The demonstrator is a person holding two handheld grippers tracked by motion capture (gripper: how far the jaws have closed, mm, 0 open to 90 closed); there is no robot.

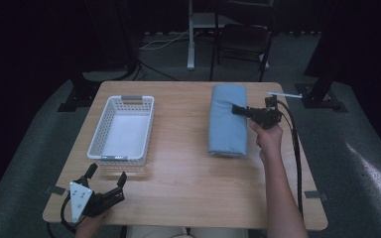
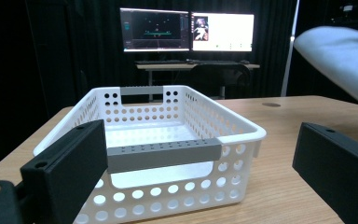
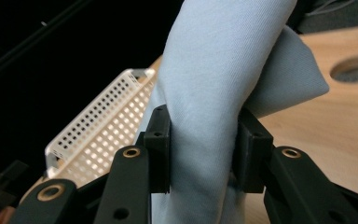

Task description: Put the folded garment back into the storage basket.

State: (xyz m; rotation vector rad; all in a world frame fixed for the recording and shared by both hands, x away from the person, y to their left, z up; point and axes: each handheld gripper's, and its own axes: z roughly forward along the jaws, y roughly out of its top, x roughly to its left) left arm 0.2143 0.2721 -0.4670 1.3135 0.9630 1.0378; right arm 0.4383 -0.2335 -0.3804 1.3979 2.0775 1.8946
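**Folded blue cloth gripped at its right edge on wooden table**

Folded blue cloth [image 1: 226, 119] lies lengthwise on the right half of a wooden table [image 1: 188, 178], its long axis running away from the person. The right gripper [image 1: 241, 111], held in the person's right hand [image 1: 267, 136], reaches in from the cloth's right side, and its two black jaws are clamped on the fabric; in the right gripper view the cloth [image 3: 205, 107] rises in a thick fold squeezed between the jaw pads [image 3: 161, 140]. A black cable [image 1: 296, 148] trails from this gripper toward the table's near right edge. Well apart to the left stands a white perforated basket [image 1: 97, 134] with grey handles, on the table's left half. The left gripper [image 1: 106, 181] rests at the near left corner, just in front of the basket, jaws spread wide apart and holding nothing; the left gripper view looks between them at the basket's near wall [image 2: 168, 196]. Two lit monitors [image 2: 186, 30] glow on a desk in the dark background.
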